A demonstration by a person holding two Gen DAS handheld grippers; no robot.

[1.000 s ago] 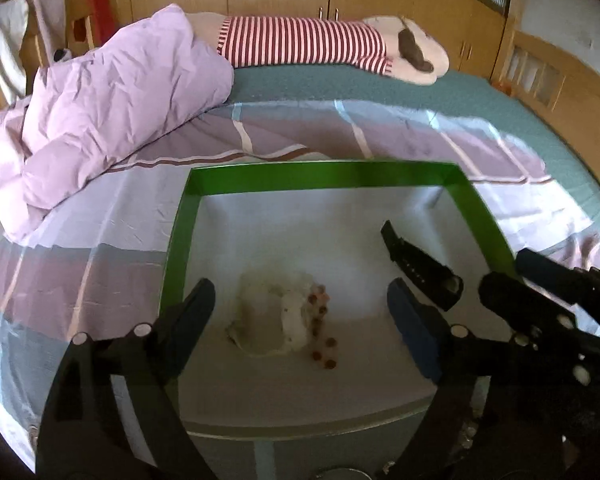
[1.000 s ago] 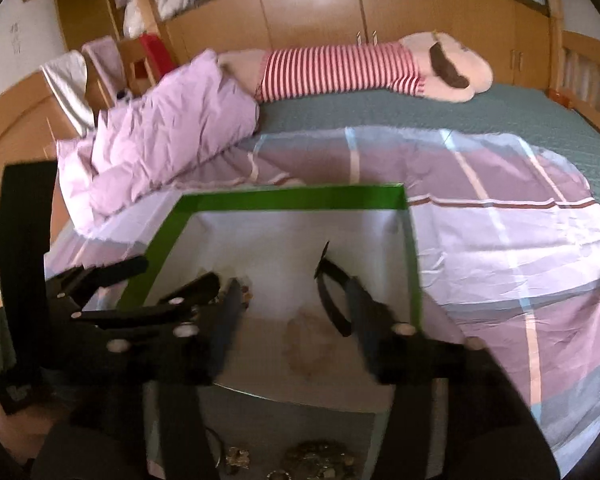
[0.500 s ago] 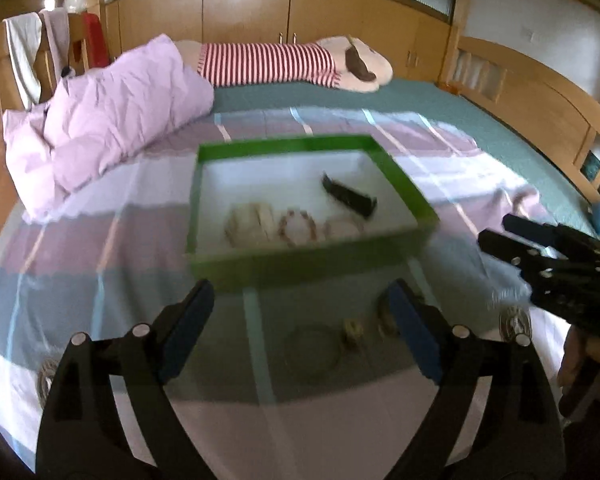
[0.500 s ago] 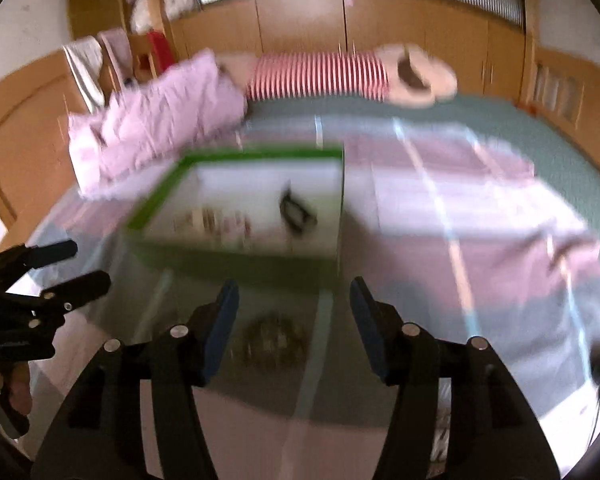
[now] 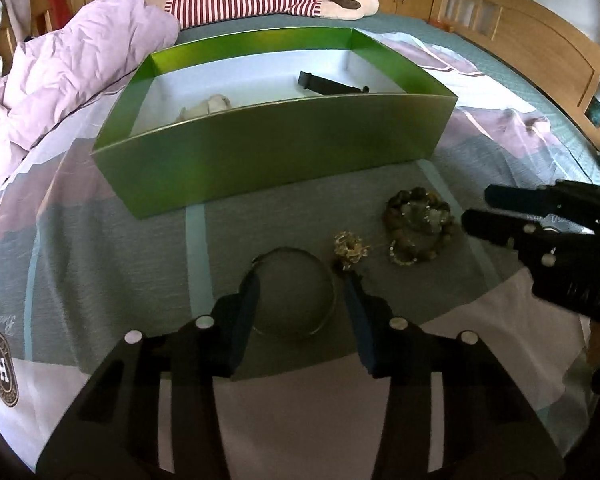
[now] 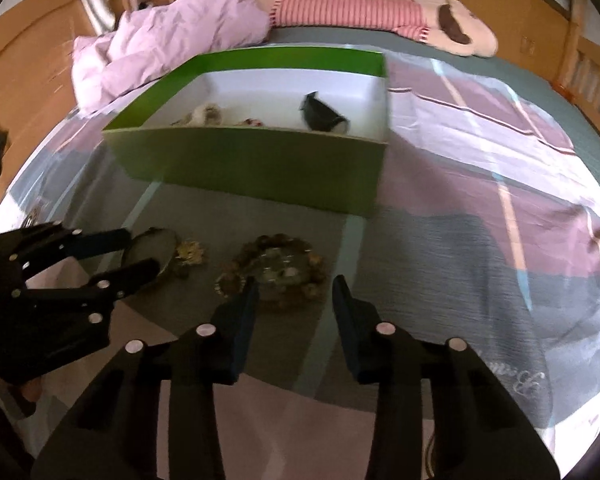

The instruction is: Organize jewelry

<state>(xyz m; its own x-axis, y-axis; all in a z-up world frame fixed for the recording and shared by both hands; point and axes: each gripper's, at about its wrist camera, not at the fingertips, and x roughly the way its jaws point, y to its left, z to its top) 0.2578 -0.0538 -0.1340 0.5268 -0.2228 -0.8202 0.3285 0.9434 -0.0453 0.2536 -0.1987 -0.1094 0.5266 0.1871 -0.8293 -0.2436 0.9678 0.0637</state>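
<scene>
Three loose pieces of jewelry lie on the bed (image 5: 100,248) in front of the green box (image 5: 284,148), in a rough row across the grey band of the bedspread: a thin metal bangle (image 5: 296,292) on the left, a small gold ornament (image 5: 350,246) in the middle, and a heap of brown bead bracelets (image 5: 418,220) on the right. The left gripper (image 5: 300,292) hangs low over the bangle with its fingers spread, one tip just outside the ring's left edge and the other at its right edge, so the ring lies flat almost squarely between them; whether the tips touch the metal cannot be told. The right gripper (image 6: 294,296) also has its fingers spread, and the bead bracelets (image 6: 278,270) sit straight ahead of them, just past the tips and slightly left of centre. So each hand is nearest its own piece, and the ornament (image 6: 190,254) lies between the two, closer to the left one. The bangle has no long axis, but being thin and flat on soft cloth it probably calls for pinching its rim, not spanning it. The box already holds a pale piece (image 5: 206,106) and a dark clip (image 5: 332,85), and it stands just beyond the loose pieces, so the carry looks short and mostly forward.
</scene>
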